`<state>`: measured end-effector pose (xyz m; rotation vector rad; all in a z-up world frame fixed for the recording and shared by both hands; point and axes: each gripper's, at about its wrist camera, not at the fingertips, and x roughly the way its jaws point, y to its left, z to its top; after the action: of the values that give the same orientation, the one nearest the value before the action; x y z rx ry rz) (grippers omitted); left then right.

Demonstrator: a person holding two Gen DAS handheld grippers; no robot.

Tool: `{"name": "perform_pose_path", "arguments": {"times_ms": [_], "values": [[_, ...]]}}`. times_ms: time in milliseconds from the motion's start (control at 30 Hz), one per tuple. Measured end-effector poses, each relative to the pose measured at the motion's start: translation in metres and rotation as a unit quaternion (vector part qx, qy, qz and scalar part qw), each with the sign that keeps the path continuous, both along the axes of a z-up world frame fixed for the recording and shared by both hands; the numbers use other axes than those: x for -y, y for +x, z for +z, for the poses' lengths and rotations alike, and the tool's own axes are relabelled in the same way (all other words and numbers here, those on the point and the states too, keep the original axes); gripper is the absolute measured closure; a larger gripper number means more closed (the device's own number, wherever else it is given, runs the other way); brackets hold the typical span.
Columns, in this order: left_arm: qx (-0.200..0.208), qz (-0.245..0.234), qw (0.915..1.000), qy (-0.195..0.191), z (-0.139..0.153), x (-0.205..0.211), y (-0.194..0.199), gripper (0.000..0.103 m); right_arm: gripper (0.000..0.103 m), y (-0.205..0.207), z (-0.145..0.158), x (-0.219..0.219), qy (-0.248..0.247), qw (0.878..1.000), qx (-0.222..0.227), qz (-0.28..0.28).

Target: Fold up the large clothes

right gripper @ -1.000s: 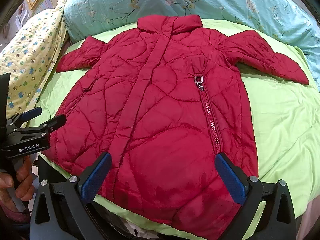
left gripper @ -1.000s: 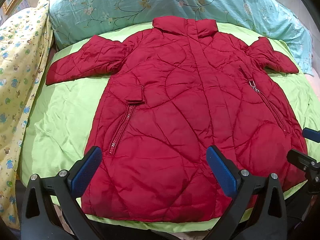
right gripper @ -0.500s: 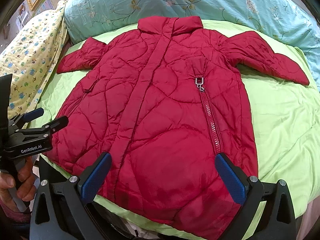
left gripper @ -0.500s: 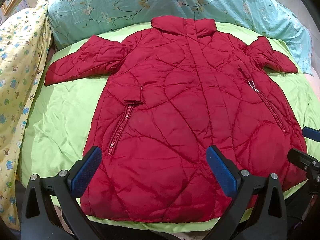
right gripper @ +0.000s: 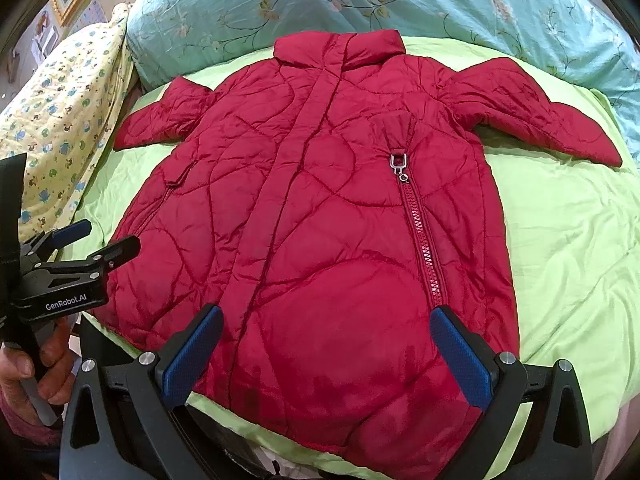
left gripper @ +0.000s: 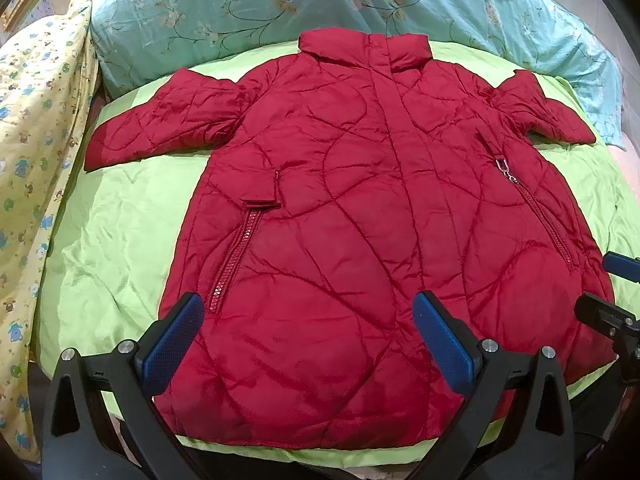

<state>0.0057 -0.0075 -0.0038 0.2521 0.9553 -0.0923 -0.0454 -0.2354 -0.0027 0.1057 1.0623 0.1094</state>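
Note:
A red quilted coat (left gripper: pixel 360 220) (right gripper: pixel 320 220) lies flat and front-up on a lime-green sheet, collar at the far end, both sleeves spread outward, hem nearest me. My left gripper (left gripper: pixel 308 312) hovers open above the hem's left half, blue pads wide apart and holding nothing. Over the hem's right half my right gripper (right gripper: pixel 328 328) stands open too, empty. In the right wrist view the left gripper (right gripper: pixel 80 256) shows from the side at the coat's left edge, with a hand (right gripper: pixel 36 364) on its handle. The right gripper's fingers (left gripper: pixel 616 288) show at the left view's right edge.
The green sheet (left gripper: pixel 120 232) (right gripper: pixel 568 240) covers a bed. A teal floral pillow (left gripper: pixel 320 4) (right gripper: pixel 400 0) lies behind the collar. A yellow patterned quilt (left gripper: pixel 32 140) (right gripper: pixel 68 92) is heaped along the left side. The bed's near edge runs just under the hem.
Both views have shifted only slightly; the coat lies as before and both grippers stay open.

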Motion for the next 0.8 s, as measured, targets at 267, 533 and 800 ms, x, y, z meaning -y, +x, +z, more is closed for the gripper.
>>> {"name": "perform_pose_path", "arguments": {"times_ms": [267, 533, 800], "values": [[0.003, -0.004, 1.0, 0.006, -0.004, 0.003, 0.007, 0.0, 0.0, 0.007, -0.002, 0.014, 0.004, 1.0, -0.01, -0.014], [-0.022, -0.007, 0.9997, 0.006, -0.007, 0.003, 0.019, 0.0, 0.0, 0.016, 0.001, 0.041, 0.027, 0.999, -0.007, -0.038], [-0.015, 0.011, 0.9997, -0.016, -0.005, -0.004, 0.036, 0.0, 0.0, 0.034, 0.007, 0.112, 0.068, 0.992, 0.023, -0.101]]}}
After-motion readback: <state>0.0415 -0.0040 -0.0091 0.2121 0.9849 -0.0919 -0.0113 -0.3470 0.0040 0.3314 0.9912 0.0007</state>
